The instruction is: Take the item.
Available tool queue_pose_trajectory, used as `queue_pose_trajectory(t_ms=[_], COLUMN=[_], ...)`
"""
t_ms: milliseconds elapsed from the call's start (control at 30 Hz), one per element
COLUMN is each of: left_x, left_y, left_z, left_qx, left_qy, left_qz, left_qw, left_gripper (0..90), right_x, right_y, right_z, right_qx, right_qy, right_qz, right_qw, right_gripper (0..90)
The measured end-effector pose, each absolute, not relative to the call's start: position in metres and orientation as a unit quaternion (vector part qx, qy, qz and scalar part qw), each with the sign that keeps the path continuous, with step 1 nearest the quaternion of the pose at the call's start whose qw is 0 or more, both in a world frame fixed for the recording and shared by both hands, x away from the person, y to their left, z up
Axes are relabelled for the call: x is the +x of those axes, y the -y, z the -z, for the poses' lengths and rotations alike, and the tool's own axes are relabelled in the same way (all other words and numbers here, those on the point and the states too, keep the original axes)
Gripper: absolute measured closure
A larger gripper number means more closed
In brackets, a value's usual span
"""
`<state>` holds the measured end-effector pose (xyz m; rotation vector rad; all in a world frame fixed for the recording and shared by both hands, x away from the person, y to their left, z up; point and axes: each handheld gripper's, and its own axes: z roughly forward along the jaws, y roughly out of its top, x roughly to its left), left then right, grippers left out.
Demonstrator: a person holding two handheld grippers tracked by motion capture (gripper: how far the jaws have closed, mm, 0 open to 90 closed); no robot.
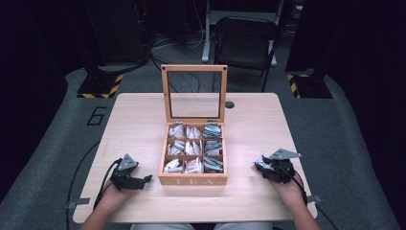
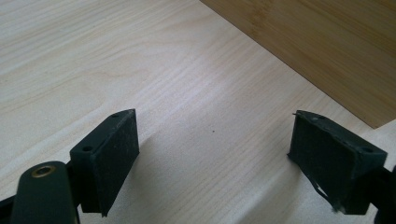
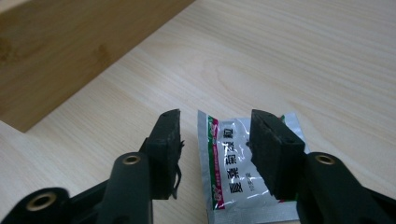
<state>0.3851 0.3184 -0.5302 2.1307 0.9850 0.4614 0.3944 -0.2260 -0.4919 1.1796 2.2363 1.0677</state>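
An open wooden tea box [image 1: 193,181] marked TEA stands mid-table, its glass lid [image 1: 194,68] upright, with several sachets [image 1: 194,165] in its compartments. My left gripper [image 1: 146,179] rests on the table left of the box. In the left gripper view it [image 2: 215,116] is open over bare wood, the box wall [image 2: 327,51] just ahead. My right gripper [image 1: 258,164] sits right of the box. In the right gripper view it [image 3: 215,119] is open, jaws astride a silver sachet [image 3: 229,158] lying flat on the table, with the box wall [image 3: 70,51] at upper left.
The pale wooden table [image 1: 139,120] has bare room on both sides of the box. A small dark disc [image 1: 230,104] lies near the far edge. Behind the table stand a black folding chair [image 1: 246,38] and two stands with striped bases [image 1: 100,88].
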Motion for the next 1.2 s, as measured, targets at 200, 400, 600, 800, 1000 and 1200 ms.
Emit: queue_pose_trajectory(t_ms=[200,400,600,800,1000,1200], left_x=[0.385,0.386,0.385,0.385,0.385,0.385], left_y=[-0.319,-0.319,-0.319,-0.319,-0.319,-0.319], left_z=[0.53,0.53,0.53,0.53,0.529,0.529], left_qx=[0.831,0.831,0.831,0.829,0.831,0.831], left_qy=[-0.381,-0.381,-0.38,-0.383,-0.382,-0.381], left_qz=[-0.18,-0.18,-0.181,-0.181,-0.177,-0.181], left_qw=[0.364,0.364,0.364,0.366,0.364,0.362], left_gripper=[15.5,15.5,15.4,15.4,15.4,15.4], right_x=[0.395,0.397,0.394,0.38,0.367,0.354], right_y=[0.221,0.215,0.209,0.197,0.19,0.191], right_z=[0.483,0.471,0.459,0.454,0.453,0.458], right_qx=[0.416,0.411,0.403,0.383,0.363,0.354], right_qy=[-0.797,-0.793,-0.789,-0.796,-0.807,-0.813], right_qz=[-0.393,-0.403,-0.421,-0.431,-0.429,-0.43], right_qw=[0.193,0.198,0.193,0.184,0.178,0.17], right_gripper=[46.5,44.0,44.1,44.8,47.3,47.7])
